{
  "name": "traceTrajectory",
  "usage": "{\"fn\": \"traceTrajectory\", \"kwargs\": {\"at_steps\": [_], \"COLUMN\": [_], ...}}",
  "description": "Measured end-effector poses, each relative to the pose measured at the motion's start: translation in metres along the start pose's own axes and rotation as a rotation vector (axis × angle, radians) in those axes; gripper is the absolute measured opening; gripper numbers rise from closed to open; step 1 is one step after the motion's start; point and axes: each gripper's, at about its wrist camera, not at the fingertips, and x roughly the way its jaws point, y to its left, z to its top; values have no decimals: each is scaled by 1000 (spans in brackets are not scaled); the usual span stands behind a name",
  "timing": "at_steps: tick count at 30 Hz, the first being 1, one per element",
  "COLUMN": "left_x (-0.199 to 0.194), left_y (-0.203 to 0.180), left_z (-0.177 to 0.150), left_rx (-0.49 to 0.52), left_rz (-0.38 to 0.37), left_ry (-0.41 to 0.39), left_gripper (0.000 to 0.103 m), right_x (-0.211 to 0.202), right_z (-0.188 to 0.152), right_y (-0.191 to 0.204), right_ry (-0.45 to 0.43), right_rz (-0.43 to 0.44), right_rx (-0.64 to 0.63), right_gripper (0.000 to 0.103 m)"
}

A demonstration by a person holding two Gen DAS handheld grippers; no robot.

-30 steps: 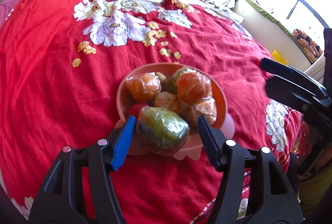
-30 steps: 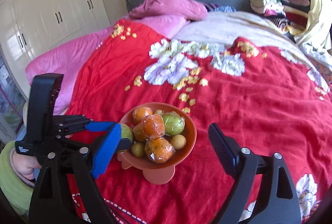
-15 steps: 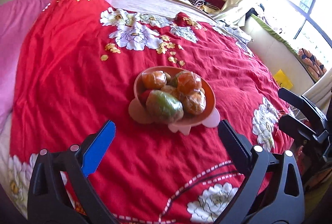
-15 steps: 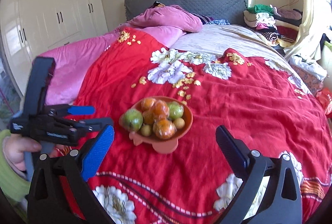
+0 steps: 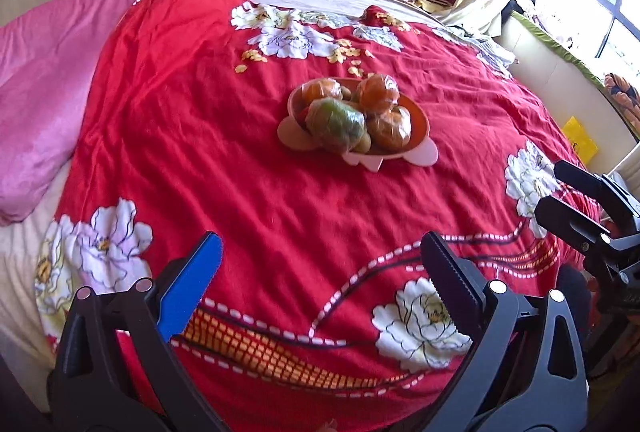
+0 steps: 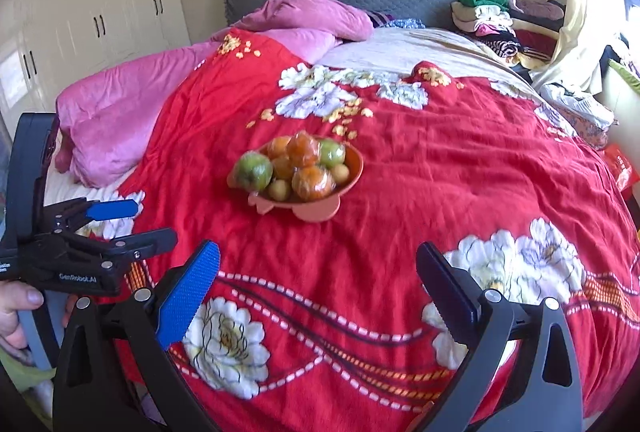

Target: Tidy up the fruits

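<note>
On red bedspread (image 5: pixel 200 103), full fruit bowl (image 5: pixel 420 119)

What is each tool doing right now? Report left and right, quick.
Left tool: open, holding nothing, away from the fruit bowl.
Right tool: open, holding nothing, also clear of the bowl.

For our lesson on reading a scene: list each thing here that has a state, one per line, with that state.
Left claw: open, empty.
Right claw: open, empty.
Bowl: upright on the red quilt, heaped with fruit.
Oranges: wrapped in clear film, in the bowl.
Wardrobe doors: shut.
</note>
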Motion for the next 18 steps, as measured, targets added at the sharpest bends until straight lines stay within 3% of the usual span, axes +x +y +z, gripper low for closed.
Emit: {"fn": "traceTrajectory", "kwargs": {"at_steps": [6, 18], "left_x": [-3, -13], "left_y": [-4, -3], "left_z": [-19, -21], "left_rx": [2, -15], "left_rz": [26, 27], "left_ry": [-4, -27], "left_gripper": [93, 93], "right_x": [-2, -1], "right_z": [-11, -26], "right_y": [5, 15], "right_ry": [19, 35], "right_rz": [-15, -11], "right_rx": [-3, 10], "right_gripper": [98, 98]}}
